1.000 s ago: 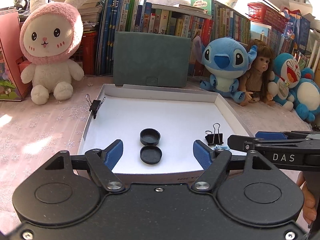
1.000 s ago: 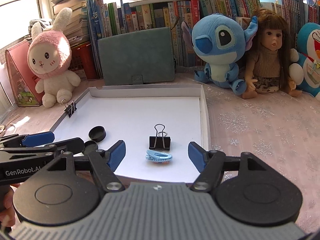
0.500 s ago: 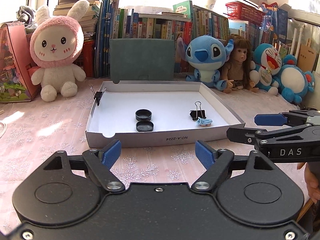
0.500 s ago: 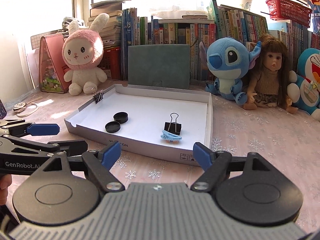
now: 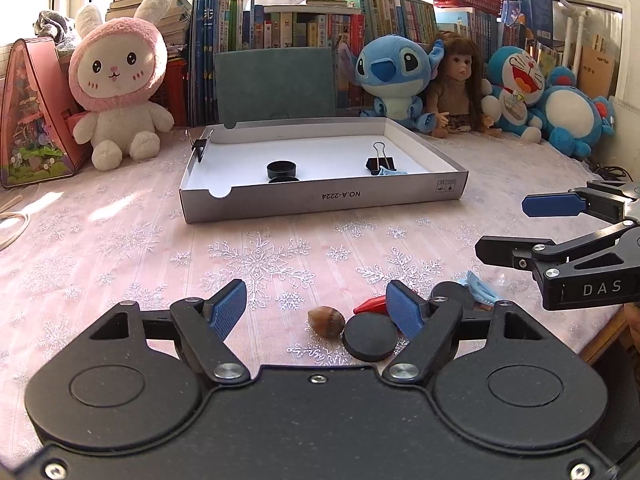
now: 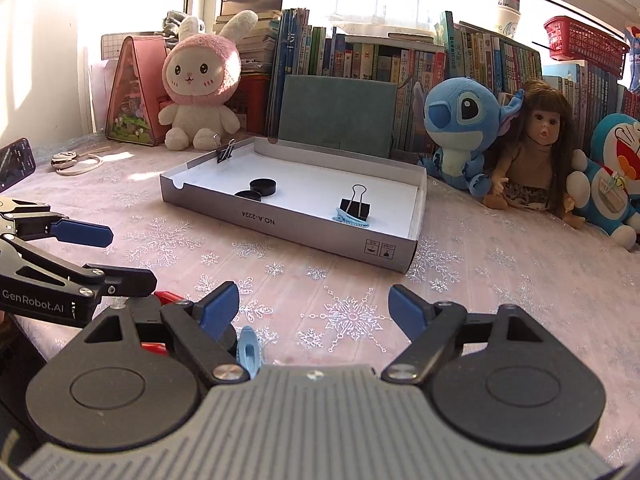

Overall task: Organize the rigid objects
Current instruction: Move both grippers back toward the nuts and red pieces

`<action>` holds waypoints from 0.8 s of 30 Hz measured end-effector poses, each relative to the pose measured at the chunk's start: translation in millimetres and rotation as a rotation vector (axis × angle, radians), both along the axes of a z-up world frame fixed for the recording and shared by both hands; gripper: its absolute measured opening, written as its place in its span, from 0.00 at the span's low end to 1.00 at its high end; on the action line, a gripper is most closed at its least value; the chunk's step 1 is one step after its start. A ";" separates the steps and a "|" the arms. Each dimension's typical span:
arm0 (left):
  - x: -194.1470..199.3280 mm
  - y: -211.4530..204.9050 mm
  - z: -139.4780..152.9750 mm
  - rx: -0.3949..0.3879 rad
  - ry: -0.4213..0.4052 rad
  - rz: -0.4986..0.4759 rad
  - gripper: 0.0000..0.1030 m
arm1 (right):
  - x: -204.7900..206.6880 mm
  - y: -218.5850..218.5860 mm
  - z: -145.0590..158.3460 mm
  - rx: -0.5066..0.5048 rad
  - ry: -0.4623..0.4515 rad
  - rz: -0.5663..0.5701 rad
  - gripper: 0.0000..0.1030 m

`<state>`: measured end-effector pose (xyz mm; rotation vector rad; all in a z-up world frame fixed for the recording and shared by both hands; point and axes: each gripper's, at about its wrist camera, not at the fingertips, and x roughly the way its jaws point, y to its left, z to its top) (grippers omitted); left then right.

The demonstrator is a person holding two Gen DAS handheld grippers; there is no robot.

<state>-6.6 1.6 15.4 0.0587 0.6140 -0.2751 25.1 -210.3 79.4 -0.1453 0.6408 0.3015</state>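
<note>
A shallow grey cardboard tray holds two black caps, a black binder clip and a light blue hair clip. Near the table's front edge lie a brown nut, a black disc, a red piece and a second blue hair clip. My left gripper is open and empty, low over the nut and disc. My right gripper is open and empty, beside the blue clip.
Another binder clip grips the tray's left rim. Plush toys, a doll and a row of books line the back. A green folder stands behind the tray. A cord and a phone lie far left.
Both grippers have pulled back from over the tray toward the table's front edge. The nut, black disc, red piece and second blue clip have come into view. Both stay open.
</note>
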 end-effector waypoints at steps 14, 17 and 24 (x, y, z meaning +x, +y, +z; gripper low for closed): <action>-8.8 12.6 0.0 -0.008 0.027 0.056 0.41 | -23.1 -8.9 -13.2 -0.095 -0.022 -0.057 0.88; -8.9 10.5 -1.1 0.020 0.023 0.052 0.40 | -24.6 -10.7 -15.6 -0.112 -0.007 -0.046 0.88; -6.4 5.5 -7.7 0.020 0.039 0.048 0.38 | -25.2 -5.4 -20.8 -0.129 -0.002 -0.031 0.88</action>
